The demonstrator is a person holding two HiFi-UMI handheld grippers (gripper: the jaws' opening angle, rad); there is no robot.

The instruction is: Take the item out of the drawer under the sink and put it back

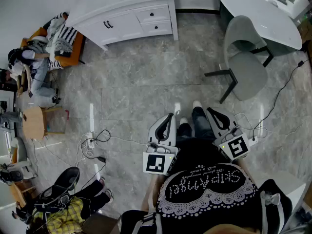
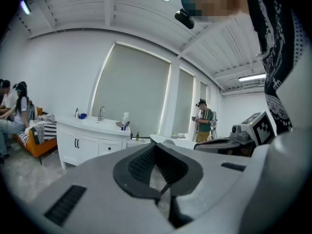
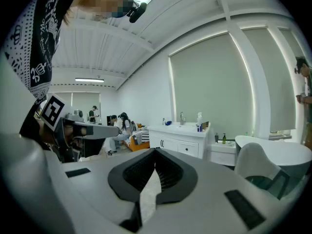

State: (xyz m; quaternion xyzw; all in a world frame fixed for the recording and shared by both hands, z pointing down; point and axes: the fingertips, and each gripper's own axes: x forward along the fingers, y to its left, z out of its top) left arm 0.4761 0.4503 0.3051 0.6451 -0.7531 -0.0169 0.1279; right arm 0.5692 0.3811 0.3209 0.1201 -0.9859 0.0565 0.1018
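The white sink cabinet (image 1: pixel 122 13) stands against the far wall, its two small drawers (image 1: pixel 152 14) closed. It also shows far off in the left gripper view (image 2: pixel 87 140) and the right gripper view (image 3: pixel 180 143). I hold both grippers close to my body, a few steps back from it and pointing roughly level toward it. My left gripper (image 1: pixel 169 117) (image 2: pixel 157 147) has its jaws together with nothing between them. My right gripper (image 1: pixel 211 112) (image 3: pixel 156 152) is likewise shut and empty. No item from the drawer is visible.
A grey chair (image 1: pixel 246 62) and a round white table (image 1: pixel 258 13) stand at the right. Cables and a power strip (image 1: pixel 92 143) lie on the floor to my left. People sit on an orange sofa (image 1: pixel 39 57); bags (image 1: pixel 63 194) lie at lower left.
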